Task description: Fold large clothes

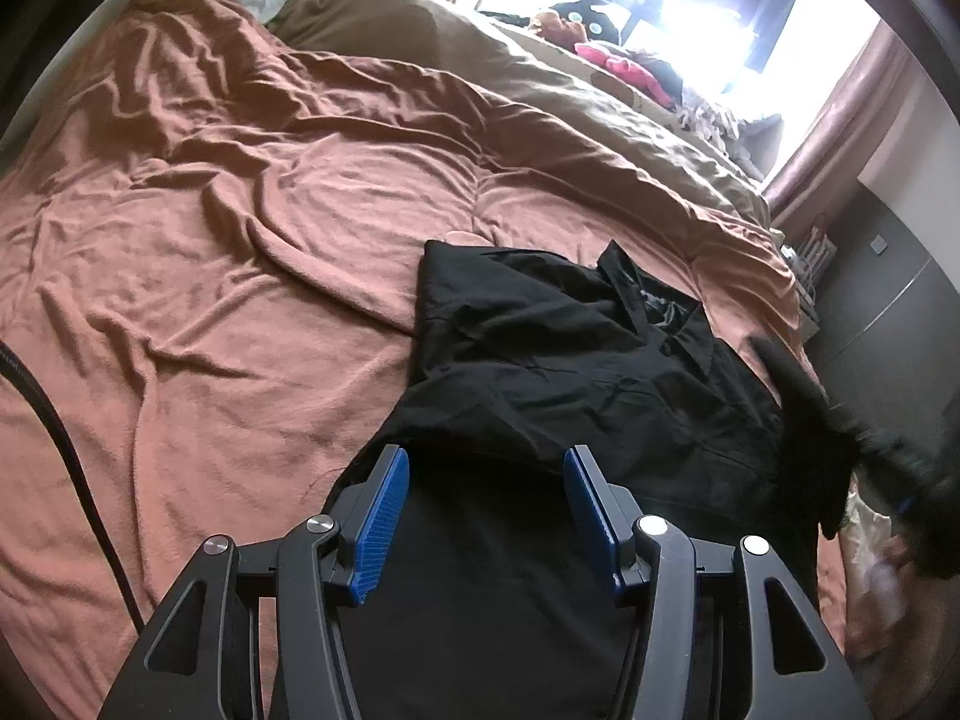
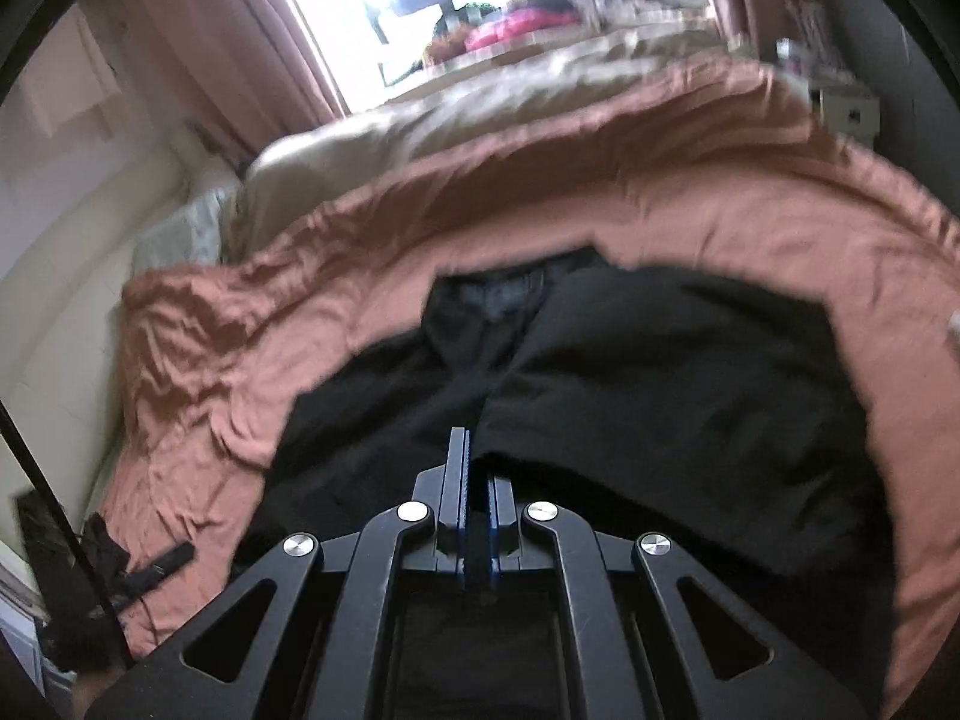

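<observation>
Rumpled rust-brown blanket (image 1: 240,228) covers the bed, tan duvet (image 1: 540,90) behind it, bright window (image 1: 690,12) upper right of the left wrist view. We see the black shirt (image 1: 540,348) lying partly folded, lower centre to right of that frame, collar toward the window. Left gripper (image 1: 486,516) points down over the shirt's near end, blue pads (image 1: 384,522) apart, nothing pinched between them. Right gripper (image 2: 471,462) has its jaws pressed together; in the right wrist view black cloth sits at the pads, but we can't tell if any is pinched. That view is motion-blurred. A dark blurred shape (image 1: 840,432) crosses the right edge of the left wrist view. Black cable (image 1: 72,450) runs at lower left.
</observation>
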`<control>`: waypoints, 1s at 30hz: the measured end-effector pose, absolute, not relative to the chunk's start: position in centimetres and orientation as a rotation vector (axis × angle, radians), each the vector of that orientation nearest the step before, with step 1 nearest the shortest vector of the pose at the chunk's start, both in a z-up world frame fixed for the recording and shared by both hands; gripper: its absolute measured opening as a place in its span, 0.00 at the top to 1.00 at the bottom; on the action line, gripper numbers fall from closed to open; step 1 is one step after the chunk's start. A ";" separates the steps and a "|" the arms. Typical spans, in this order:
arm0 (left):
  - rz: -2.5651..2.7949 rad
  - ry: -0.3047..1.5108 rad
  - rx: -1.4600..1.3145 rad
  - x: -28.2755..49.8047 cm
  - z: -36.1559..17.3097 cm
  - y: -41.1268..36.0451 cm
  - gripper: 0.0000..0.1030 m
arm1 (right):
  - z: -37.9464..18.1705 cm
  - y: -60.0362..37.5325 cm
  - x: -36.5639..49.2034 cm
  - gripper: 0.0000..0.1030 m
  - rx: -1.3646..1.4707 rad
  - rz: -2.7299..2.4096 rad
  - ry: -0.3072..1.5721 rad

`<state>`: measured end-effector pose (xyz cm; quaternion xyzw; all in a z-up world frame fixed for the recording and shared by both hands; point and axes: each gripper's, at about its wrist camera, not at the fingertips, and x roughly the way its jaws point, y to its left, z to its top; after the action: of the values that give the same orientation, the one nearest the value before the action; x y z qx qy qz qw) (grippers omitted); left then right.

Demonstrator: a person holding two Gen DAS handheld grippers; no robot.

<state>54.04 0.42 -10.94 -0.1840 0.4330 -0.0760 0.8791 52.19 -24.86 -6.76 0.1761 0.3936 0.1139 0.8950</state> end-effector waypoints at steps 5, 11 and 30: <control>-0.150 0.906 -0.381 54.1 -11.1 0.7 0.46 | -11.7 -23.8 54.9 0.95 0.393 0.197 1.006; -0.154 0.910 -0.369 54.2 -11.2 0.2 0.46 | -10.8 -25.9 54.1 0.32 0.434 0.283 1.028; -0.160 0.895 -0.360 53.8 -10.6 0.1 0.46 | -11.6 -43.9 49.8 0.33 0.617 -0.048 1.006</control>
<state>53.83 0.07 -10.61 -0.1728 0.4301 -0.0769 0.8827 49.79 -43.91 -11.57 0.2909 0.4743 -0.0227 0.8306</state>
